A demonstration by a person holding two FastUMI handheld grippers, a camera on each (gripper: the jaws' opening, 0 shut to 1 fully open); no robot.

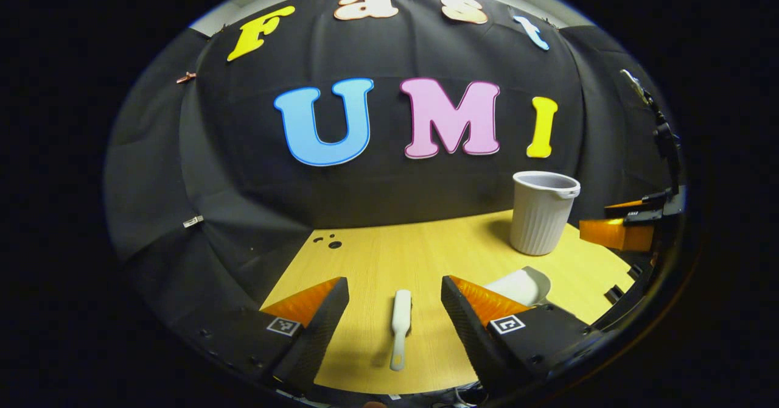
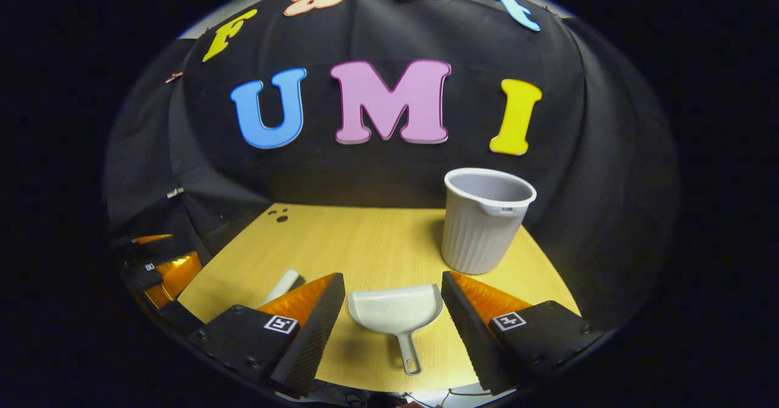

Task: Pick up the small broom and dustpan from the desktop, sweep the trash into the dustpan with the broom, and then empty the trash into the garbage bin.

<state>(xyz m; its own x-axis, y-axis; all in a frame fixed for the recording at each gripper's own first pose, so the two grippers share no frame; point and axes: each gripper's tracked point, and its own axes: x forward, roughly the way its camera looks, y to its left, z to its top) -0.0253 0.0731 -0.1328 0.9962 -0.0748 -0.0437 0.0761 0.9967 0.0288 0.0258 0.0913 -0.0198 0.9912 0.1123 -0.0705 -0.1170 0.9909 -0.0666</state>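
Two grippers hang above a light wooden desktop (image 1: 389, 256), each spread wide with nothing between its fingers. In the left gripper view, the left gripper (image 1: 395, 301) frames the small white broom (image 1: 400, 329), which lies flat on the desk with its handle toward the near edge and its head pointing far; the broom sits in the gap between the fingers, touching neither. Just right of it, partly hidden behind the right-hand finger, lies the white dustpan (image 1: 522, 285). Farther off to the right stands the ribbed grey garbage bin (image 1: 540, 213), upright and open-topped, near the far edge of the desk. At the far right of this view the other gripper shows as well.

In the right gripper view, the right gripper (image 2: 394, 301) is likewise wide apart over the dustpan (image 2: 394, 313), whose scoop faces far and whose handle, with a hanging hole at its end, points near. The pan rests on the desktop (image 2: 365, 243) between the fingers, clear of both. The broom (image 2: 281, 286) peeks out behind the left-hand finger. The garbage bin (image 2: 484, 222) stands just beyond and right of the pan; a small label under its spout is too small to read. Square black-and-white coded markers (image 2: 280, 323) sit on the finger bases; they carry no legible writing. Three dark holes (image 2: 279, 215) mark the desk's far left corner.
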